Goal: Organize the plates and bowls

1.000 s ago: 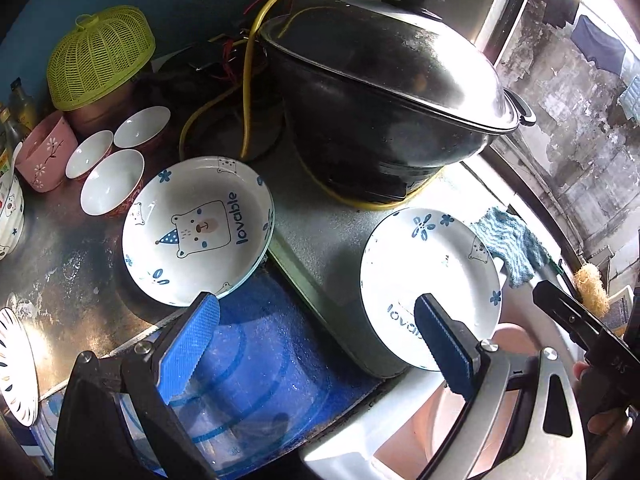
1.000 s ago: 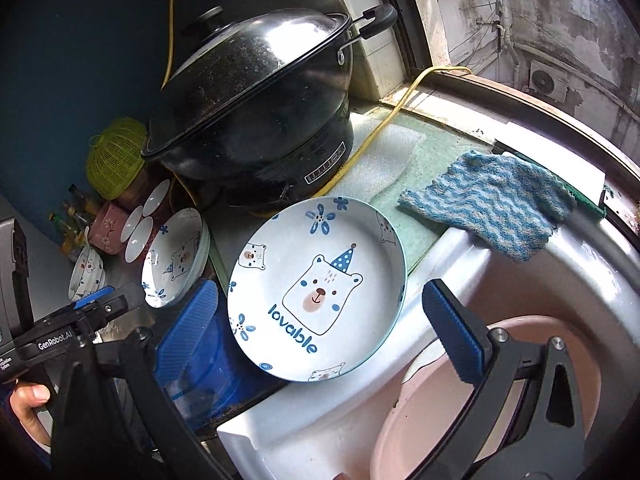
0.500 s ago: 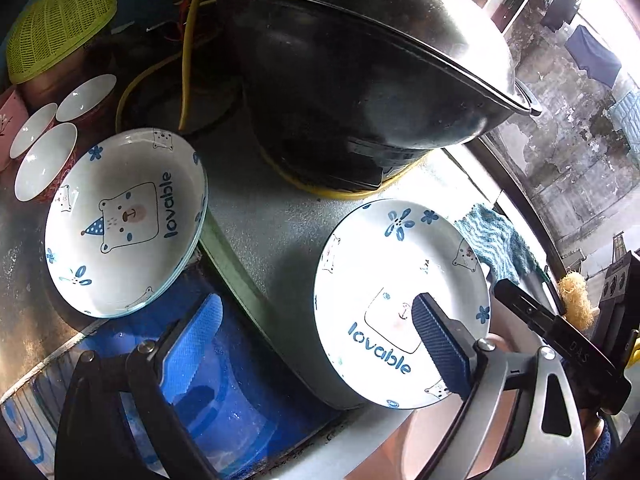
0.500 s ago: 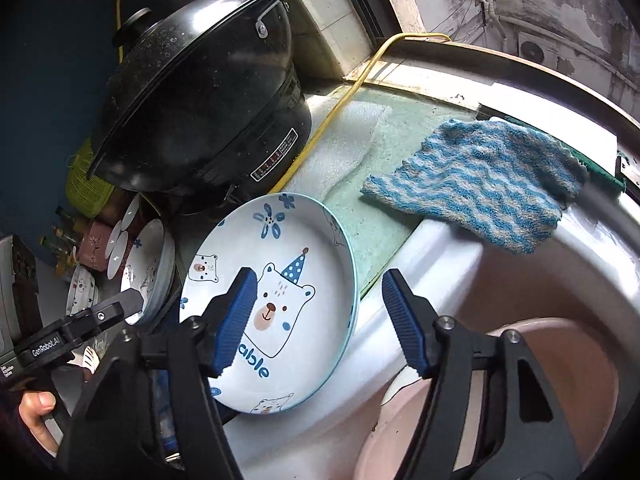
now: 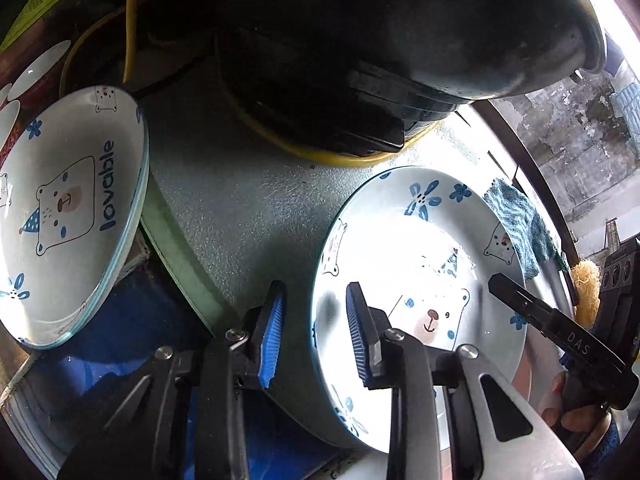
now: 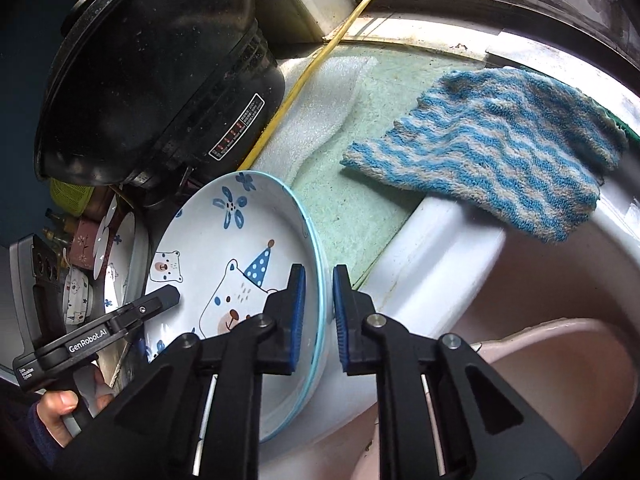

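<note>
A white deep plate with a bear print (image 5: 420,280) (image 6: 224,264) sits on the counter edge beside the sink. My left gripper (image 5: 314,332) straddles its left rim; its jaws are closing, and a gap still shows between the outer pad and the plate wall. My right gripper (image 6: 319,316) is shut on the opposite rim, with one blue pad inside the plate and one outside. Each view also shows a finger of the other gripper across the plate. A second bear plate (image 5: 68,216) lies to the left, with small white bowls (image 5: 40,68) behind it.
A big black lidded cooker (image 5: 360,40) (image 6: 152,68) stands right behind the plate, with a yellow cable (image 6: 312,64) beside it. A blue striped cloth (image 6: 492,152) hangs over the white sink rim (image 6: 432,248), above a pink basin (image 6: 540,380). A blue mat (image 5: 120,340) lies lower left.
Both grippers have come down onto the nearer bear plate from opposite sides. Their jaws went from wide to narrow around its rim, and the right pair closed fully on it.
</note>
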Demonstrator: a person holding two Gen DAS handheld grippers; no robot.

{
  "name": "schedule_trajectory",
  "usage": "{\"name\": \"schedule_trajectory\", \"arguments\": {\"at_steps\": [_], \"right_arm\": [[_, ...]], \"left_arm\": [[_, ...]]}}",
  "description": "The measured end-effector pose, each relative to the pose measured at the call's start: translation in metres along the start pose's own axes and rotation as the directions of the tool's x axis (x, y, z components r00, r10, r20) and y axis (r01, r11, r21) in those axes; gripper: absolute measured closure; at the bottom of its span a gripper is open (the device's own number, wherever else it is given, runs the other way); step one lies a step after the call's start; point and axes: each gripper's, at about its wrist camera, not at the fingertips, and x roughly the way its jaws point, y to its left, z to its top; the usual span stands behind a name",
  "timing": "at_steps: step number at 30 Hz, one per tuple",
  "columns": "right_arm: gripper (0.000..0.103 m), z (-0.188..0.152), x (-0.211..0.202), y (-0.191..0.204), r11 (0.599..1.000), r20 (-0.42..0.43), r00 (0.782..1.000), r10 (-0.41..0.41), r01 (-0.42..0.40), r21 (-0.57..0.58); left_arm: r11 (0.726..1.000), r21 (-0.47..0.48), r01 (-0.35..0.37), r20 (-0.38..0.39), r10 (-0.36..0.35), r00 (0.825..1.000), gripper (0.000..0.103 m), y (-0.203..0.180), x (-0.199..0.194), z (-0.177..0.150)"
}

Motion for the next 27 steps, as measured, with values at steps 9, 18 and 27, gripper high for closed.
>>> {"name": "schedule_trajectory", "arguments": {"at_steps": [9,18,27], "right_arm": [[0.093,0.000,0.003,0.001,1.000,0.009,1.000,-0.018,0.018,-0.025],[0.093,-0.010,-0.005,0.009,0.999,0.015,1.000,-0.017,0.018,-0.038],[0.093,-0.017,-0.014,0.032,0.998,0.021,1.000,0.008,-0.006,-0.069]], "left_arm": [[0.999,0.039,-0.001,-0.006,0.002,1.000,0.090,-0.007,0.002,0.000],[0.999,0.045,-0.015,0.009,0.015,1.000,0.090,-0.006,-0.009,-0.010],[0.999,0.043,-0.031,0.054,0.029,0.998,0.090,0.001,-0.035,-0.017]]}}
